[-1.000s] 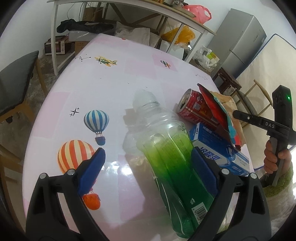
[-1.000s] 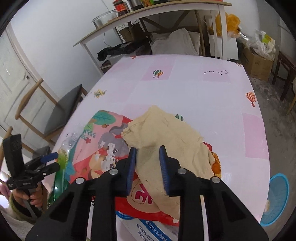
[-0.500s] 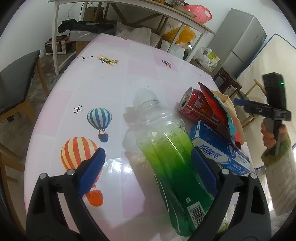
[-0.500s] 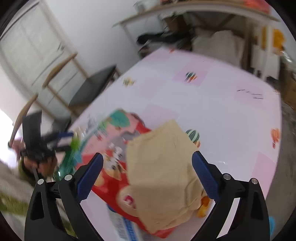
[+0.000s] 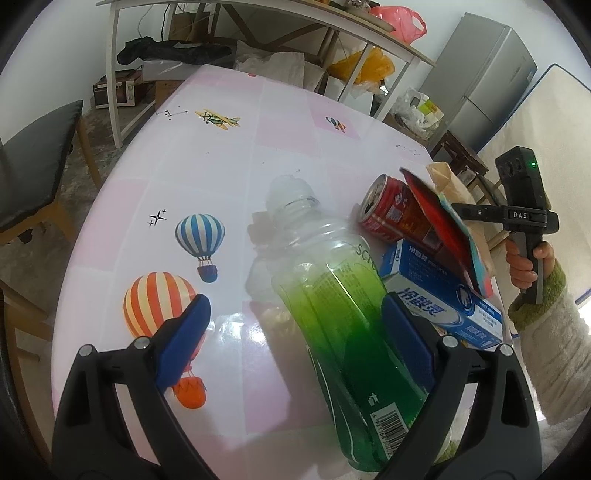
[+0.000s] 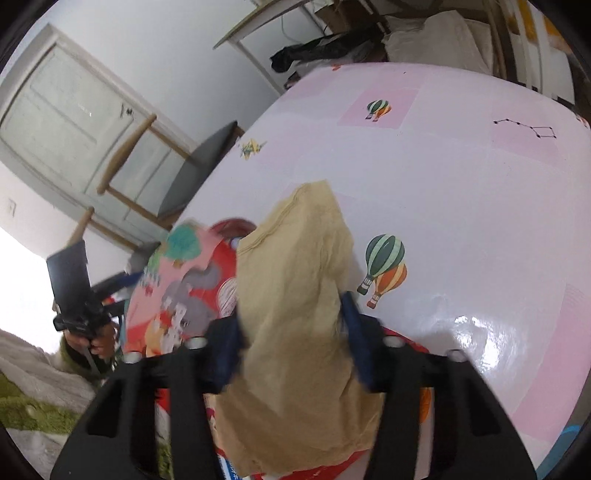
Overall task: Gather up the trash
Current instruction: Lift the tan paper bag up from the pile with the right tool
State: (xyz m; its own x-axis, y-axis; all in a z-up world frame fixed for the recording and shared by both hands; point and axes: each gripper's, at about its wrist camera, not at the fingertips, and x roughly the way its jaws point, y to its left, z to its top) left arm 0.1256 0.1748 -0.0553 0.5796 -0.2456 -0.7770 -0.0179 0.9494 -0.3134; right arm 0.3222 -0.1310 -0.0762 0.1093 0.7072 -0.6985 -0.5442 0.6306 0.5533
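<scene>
A clear plastic bottle with a green label (image 5: 343, 325) lies on the pink table (image 5: 229, 155), between the fingers of my open left gripper (image 5: 295, 336); the right pad (image 5: 406, 332) is next to it. Beside it lie a red can (image 5: 395, 214), a blue box (image 5: 436, 295) and a red snack wrapper (image 5: 443, 225). In the right wrist view, my right gripper (image 6: 291, 339) has its pads on both sides of a beige paper bag (image 6: 295, 314) lying on the wrapper (image 6: 184, 288). The pads are partly hidden by the bag.
A chair (image 5: 33, 162) stands left of the table. A shelf table with bags (image 5: 295, 22) and a grey fridge (image 5: 480, 81) stand behind. A blue basket edge (image 6: 561, 450) shows below the table's right side. The table edge runs close to the trash.
My right gripper opened wide, moved over the beige bag and is now closing around it. My left gripper stayed open around the bottle, nearly still.
</scene>
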